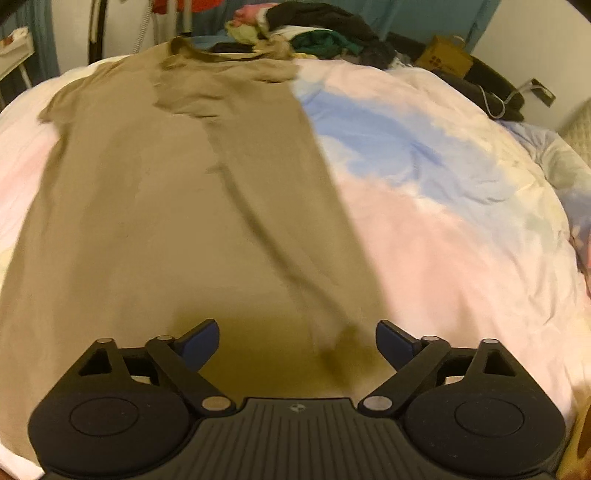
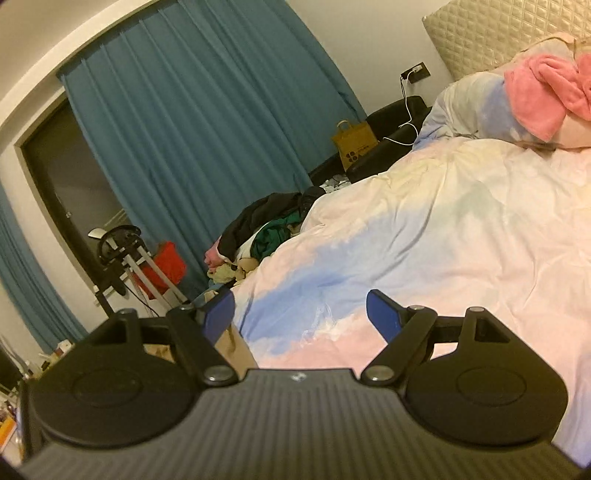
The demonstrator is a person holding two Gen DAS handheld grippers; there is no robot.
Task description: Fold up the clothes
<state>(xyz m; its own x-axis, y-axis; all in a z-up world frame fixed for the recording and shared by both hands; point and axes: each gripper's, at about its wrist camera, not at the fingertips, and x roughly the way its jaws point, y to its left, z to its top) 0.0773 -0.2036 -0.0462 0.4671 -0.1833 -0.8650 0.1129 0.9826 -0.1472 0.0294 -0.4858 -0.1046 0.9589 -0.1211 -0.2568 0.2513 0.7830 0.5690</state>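
Your olive-tan T-shirt (image 1: 177, 206) lies spread lengthwise on the bed's pastel duvet (image 1: 443, 229), one long side folded in over the middle, collar toward the far heap of unfolded clothes (image 1: 317, 33). Your left gripper (image 1: 297, 341) hangs above the shirt's near hem, jaws released and spread wide with only cloth beneath them, not pinched. Your right gripper (image 2: 300, 314) points across the duvet, jaws likewise released and empty. Beyond stand a teal curtain (image 2: 207, 122), a paper bag (image 2: 354, 142) and a pink towel (image 2: 546, 99).
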